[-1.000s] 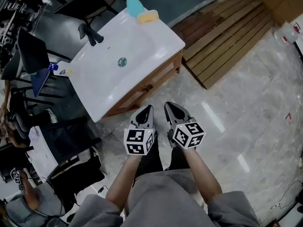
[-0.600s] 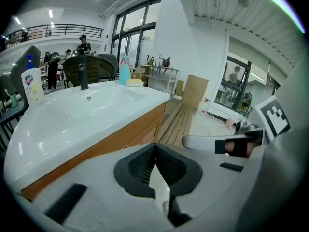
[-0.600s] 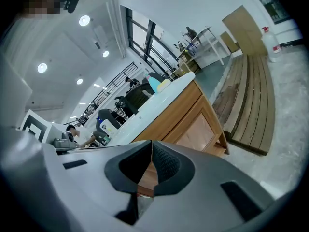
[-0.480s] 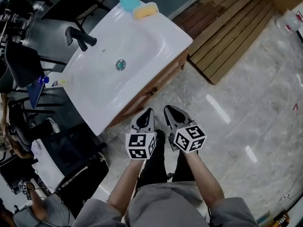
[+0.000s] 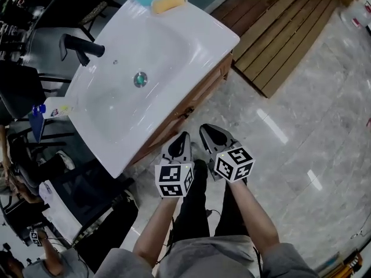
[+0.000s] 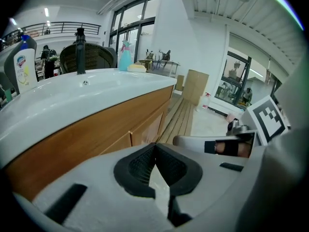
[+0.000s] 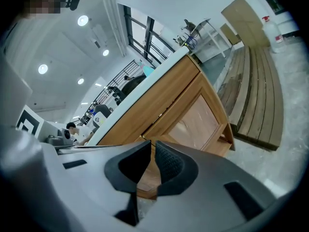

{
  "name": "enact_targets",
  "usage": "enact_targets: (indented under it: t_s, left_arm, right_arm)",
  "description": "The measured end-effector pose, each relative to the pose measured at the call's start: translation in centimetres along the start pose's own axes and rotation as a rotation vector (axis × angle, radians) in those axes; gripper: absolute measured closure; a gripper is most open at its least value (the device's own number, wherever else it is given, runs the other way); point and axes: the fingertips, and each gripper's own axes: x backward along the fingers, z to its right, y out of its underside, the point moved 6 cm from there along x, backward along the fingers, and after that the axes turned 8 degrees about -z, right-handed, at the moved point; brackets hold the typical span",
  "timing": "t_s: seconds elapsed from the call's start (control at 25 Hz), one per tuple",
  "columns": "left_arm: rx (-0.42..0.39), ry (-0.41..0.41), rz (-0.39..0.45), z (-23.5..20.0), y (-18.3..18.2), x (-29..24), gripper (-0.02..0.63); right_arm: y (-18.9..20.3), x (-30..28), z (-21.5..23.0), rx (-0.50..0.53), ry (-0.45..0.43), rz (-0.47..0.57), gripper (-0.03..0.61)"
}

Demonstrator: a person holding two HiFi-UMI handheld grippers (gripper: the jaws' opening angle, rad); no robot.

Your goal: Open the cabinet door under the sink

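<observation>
Left gripper [image 5: 183, 136]: jaws pressed together, nothing between them. Right gripper [image 5: 205, 128]: jaws likewise together, holding nothing. Held side by side over the marble floor [image 5: 301, 114], just in front of the wooden cabinet [image 5: 194, 97], not touching it. Cabinet door [image 7: 195, 122]: closed, directly beneath the white sink [image 5: 191, 33], ahead of the right gripper.

Left gripper [image 5: 184, 136], right gripper [image 5: 204, 128] lower, seemingly nearer cabinet [image 5: 194, 103], sink [image 5: 174, 42] larger in view
</observation>
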Motion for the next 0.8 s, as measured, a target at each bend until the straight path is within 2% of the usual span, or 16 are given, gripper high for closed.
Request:
enact_targets:
  t_s: [0.2, 0.44, 0.8]
  left_arm:
    - [-0.005, 0.003, -0.013, -1.1, 1.5, -2.6, 0.606]
    - [-0.029, 0.018, -0.019, -1.8, 2.5, -5.5, 0.606]
    - [-0.052, 0.007, -0.050, -3.6, 4.8, -8.2, 0.606]
  right_arm:
    - [2.0, -2.4, 2.6, -0.031, -0.005, 0.001, 0.561]
    - [3.6, -5.3, 4.9, -0.060, -0.017, -0.007, 0.514]
    - [5.4, -9.0, 7.7, -0.104, -0.024, 0.042, 0.489]
